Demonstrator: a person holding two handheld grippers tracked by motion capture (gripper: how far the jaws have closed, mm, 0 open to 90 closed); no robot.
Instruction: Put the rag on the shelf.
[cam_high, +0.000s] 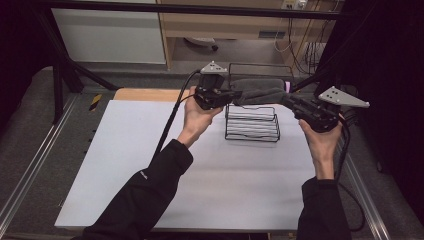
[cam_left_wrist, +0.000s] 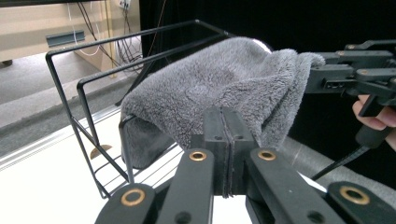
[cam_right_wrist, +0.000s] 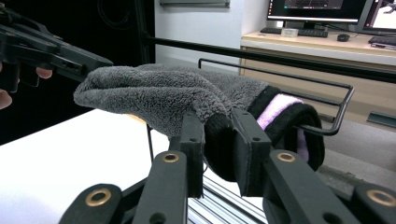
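Grey fleece cloth (cam_high: 260, 91), long axis left-right at upper centre over the black wire rack (cam_high: 252, 131), its pink-lined black cuff (cam_right_wrist: 285, 114) seen from the right gripper view; left gripper (cam_high: 234, 96) pinched fully closed on one end, right gripper (cam_high: 289, 101) clamping the cuff, jaws slightly apart.

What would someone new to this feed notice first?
A fluffy grey towel is stretched in the air between the left gripper and the right gripper, just above a black wire rack at the far middle of the white table. Both grippers pinch its ends.
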